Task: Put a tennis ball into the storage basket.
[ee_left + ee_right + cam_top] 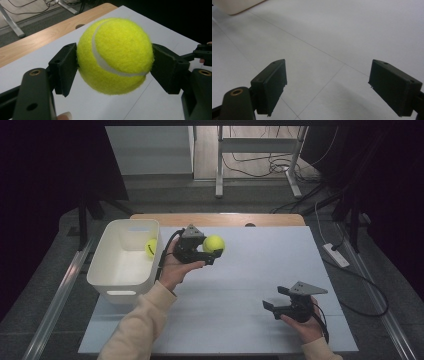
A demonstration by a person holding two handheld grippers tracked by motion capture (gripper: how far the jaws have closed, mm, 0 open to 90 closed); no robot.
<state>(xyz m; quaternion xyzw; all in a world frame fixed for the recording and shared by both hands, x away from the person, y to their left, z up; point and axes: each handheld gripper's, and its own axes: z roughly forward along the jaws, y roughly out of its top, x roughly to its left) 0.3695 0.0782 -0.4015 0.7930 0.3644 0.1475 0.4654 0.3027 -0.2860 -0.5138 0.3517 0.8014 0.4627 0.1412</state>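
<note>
Fingers of my left gripper [113, 62] clamp the tennis ball [115, 56], just right of the white bin [125, 257]; my right gripper [334, 87] gapes wide, holding nothing.

Fuzzy yellow-green tennis ball [115, 56] with a curved white seam. White plastic bin [116, 270], white table sheet [250, 285]. Black grippers.

Dim room; grey floor [165, 195], cables [260, 162], metal desk legs [219, 165] behind.

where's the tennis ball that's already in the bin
In the high view the second tennis ball lies inside the white bin at the table's left, against its right wall near the far corner, beside the left tongs.
</note>
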